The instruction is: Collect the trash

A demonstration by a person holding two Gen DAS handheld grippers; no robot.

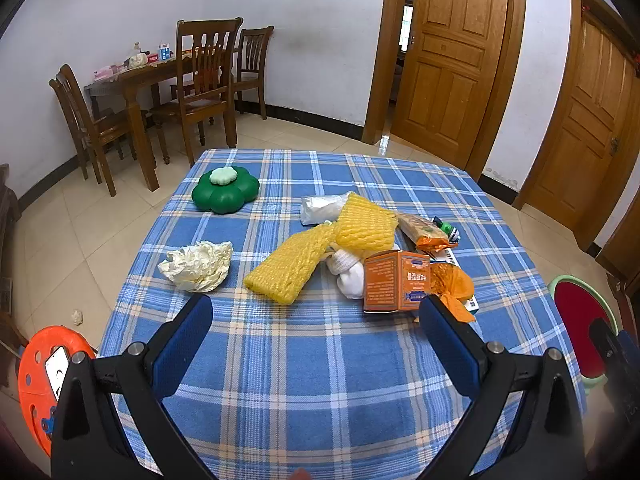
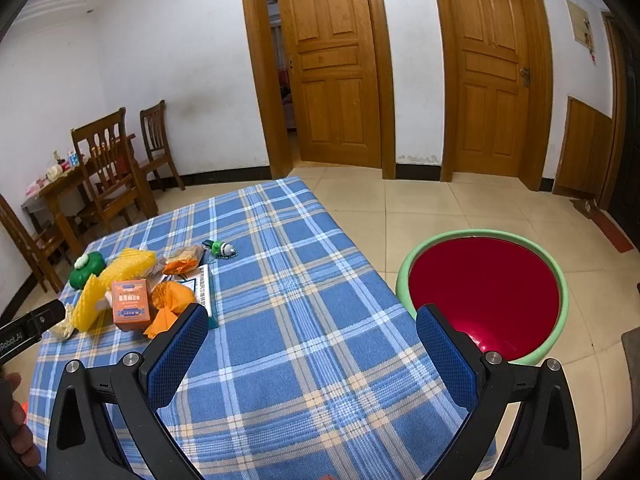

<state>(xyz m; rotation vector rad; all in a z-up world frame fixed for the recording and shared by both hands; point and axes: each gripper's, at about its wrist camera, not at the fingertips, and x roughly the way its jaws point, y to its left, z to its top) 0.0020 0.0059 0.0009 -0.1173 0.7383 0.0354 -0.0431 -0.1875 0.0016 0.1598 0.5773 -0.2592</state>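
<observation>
Nothing collected yet, judging by the bare red inside of the green-rimmed basin (image 2: 562, 280) on the floor just beside the table's right edge — the likely bin. Blue plaid tablecloth (image 1: 280, 360) under everything. Left gripper (image 1: 316, 332) spread as wide as it goes, empty, tilted down over bare cloth short of the pile; right gripper (image 2: 312, 344) likewise wide and empty, straddling the table edge with the basin behind its right finger.

Best begun with the big light pieces: yellow foam netting (image 1: 296, 264), nearest the left gripper, soft enough to crush, so pinched mid-length and lifted clear before swinging toward the basin. Then the crumpled white paper (image 1: 198, 266), lying apart on the left and easy to take alone. Orange carton (image 1: 396, 280) next, gripped across its flat faces, not by a corner. Orange plastic wrap (image 1: 454, 284) touching it and likely to drag along. Snack packet (image 1: 426, 232) further back.

Green flower-shaped container (image 1: 225, 190) well apart at the far left — probably no trash. Small green toy (image 2: 220, 249) beyond the pile, likewise doubtful.
</observation>
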